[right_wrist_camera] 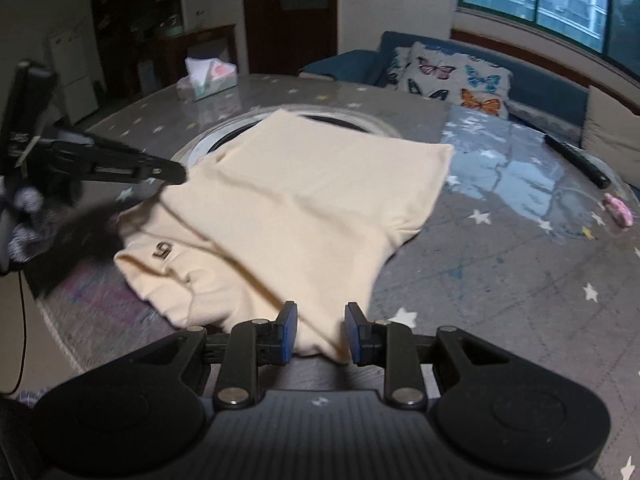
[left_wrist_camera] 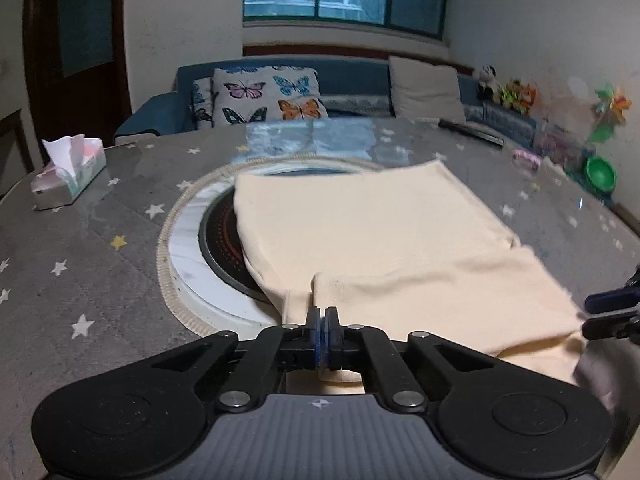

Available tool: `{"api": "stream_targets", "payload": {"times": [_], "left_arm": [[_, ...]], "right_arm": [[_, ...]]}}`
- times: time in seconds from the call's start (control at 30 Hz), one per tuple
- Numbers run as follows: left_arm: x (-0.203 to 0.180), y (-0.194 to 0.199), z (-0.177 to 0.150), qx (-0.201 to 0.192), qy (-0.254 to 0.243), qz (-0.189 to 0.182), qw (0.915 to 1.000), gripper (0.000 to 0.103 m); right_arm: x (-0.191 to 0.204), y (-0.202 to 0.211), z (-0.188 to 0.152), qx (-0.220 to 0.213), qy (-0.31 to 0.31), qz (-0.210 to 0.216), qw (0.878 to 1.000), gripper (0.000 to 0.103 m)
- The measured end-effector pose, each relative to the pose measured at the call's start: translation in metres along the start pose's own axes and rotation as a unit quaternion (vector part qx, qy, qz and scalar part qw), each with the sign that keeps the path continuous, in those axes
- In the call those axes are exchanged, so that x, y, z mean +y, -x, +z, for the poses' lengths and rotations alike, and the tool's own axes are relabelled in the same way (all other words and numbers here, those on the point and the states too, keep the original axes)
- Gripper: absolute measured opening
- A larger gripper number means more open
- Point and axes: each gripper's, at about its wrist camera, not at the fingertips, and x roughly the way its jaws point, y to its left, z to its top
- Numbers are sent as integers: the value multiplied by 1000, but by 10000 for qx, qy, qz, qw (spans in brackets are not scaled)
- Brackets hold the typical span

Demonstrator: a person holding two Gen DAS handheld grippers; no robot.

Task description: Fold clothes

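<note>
The cream knit garment (right_wrist_camera: 304, 200) lies across the grey star-print tabletop (right_wrist_camera: 500, 280). Left gripper (left_wrist_camera: 323, 320) pinches its near edge; right gripper (right_wrist_camera: 321, 332) straddles another edge, spread. A one-sided pull could skew the fold.

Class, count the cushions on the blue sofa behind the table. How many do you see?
3: a large butterfly cushion at the sofa's left, a smaller butterfly cushion partly hidden beside it, and a plain beige cushion to the right. Others may be hidden.
</note>
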Motion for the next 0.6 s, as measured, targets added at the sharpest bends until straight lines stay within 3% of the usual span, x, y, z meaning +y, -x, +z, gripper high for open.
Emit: {"api": "stream_targets", "payload": {"times": [0.13,0.27,0.6], "left_arm": [[-1,14,4,-43,96,-34,9999,1],[5,4,-2,273,166,43,9995,2],[-2,5,13,-17,-123,0,9999,6]], "right_arm": [[-3,-7,-1,34,-61,8,10000,25],[0,-8,1,28,32,37,10000,25],[11,-25,29,-267,167,220,9993,25]]}}
